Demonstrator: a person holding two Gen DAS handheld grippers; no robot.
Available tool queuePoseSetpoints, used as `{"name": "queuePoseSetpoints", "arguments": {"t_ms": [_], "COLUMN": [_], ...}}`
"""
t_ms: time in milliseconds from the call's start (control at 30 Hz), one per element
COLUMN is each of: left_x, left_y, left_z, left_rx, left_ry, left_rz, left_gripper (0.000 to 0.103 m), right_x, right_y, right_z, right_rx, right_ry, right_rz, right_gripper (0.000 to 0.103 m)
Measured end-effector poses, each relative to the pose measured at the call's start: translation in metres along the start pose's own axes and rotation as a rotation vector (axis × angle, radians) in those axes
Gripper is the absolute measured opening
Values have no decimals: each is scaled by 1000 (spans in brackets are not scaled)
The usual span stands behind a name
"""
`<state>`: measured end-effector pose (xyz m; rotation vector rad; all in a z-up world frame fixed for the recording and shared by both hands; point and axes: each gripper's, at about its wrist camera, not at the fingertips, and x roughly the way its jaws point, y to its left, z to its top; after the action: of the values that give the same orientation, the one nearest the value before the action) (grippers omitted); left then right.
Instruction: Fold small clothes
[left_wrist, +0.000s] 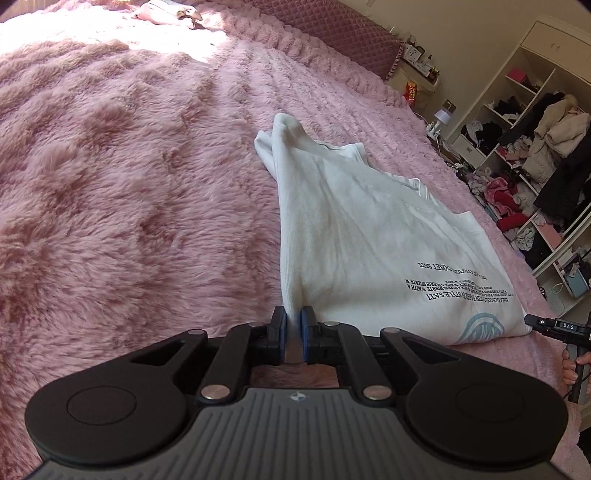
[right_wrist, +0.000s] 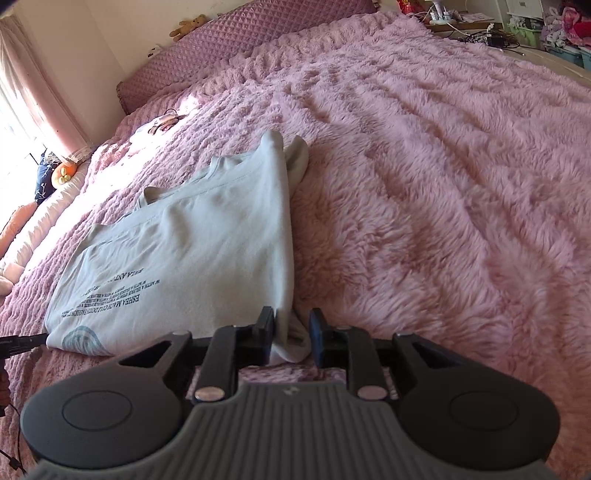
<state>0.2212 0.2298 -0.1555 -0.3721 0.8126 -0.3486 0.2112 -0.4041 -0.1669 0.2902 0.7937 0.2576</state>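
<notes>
**A:** What lies in front of you?

**B:** The bed, covered by a shaggy pink blanket, fills nearly everything you see. A quilted mauve headboard runs along its far end, and open shelves crowded with clothes stand off to the right in your left wrist view.

**A:** And the garment?

**B:** Your white T-shirt lies on the blanket, near you, its long sides already turned in so that it forms a narrow strip running away from you. Black lettering and a pale blue round print sit at its near end; the sleeve ends bunch up at the far end.

**A:** How do your tools stand?

**B:** Your left hand-held gripper is nearly closed, its blue pads pinching the near left corner of the shirt. Your right hand-held gripper stands partly apart at the near right corner: a fold of cloth sits between the jaws, against the left pad, with a clear gap to the right pad, so it grips nothing.

**A:** Anything smaller?

**B:** A teddy bear sits on top of the headboard.
</notes>
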Motion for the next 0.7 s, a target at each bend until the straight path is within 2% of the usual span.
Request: {"name": "queuePoseSetpoints", "arguments": {"t_ms": [100,167,267,367,433,500,567,700], "left_x": [-17,-21,-10,14,25,35,44,50], "left_y": [-16,-26,-49,-73,-77,-75,-64,-44], "left_z": [11,18,27,30,27,22,15,8], "left_rx": [47,52,92,165,181,174,145,80], "left_ry": [-77,-110,-104,-56,-35,-12,15,19], "left_rz": [38,11,-34,-44,-36,-21,3,-27], "left_gripper": [8,9,19,25,31,32,34,34], "right_x": [-18,-22,-10,14,30,44,56,66], "right_y": [21,42,76,101,109,113,109,91], "right_z": [8,14,24,31,31,26,19,13], "right_rx": [-85,-149,-220,-261,-270,-286,-292,-237], "right_ry": [-101,-156,-180,-154,-121,-90,-53,-36], "right_rz": [-17,2,67,120,124,104,39,1], "right_gripper": [36,36,36,35,35,35,35,38]}}
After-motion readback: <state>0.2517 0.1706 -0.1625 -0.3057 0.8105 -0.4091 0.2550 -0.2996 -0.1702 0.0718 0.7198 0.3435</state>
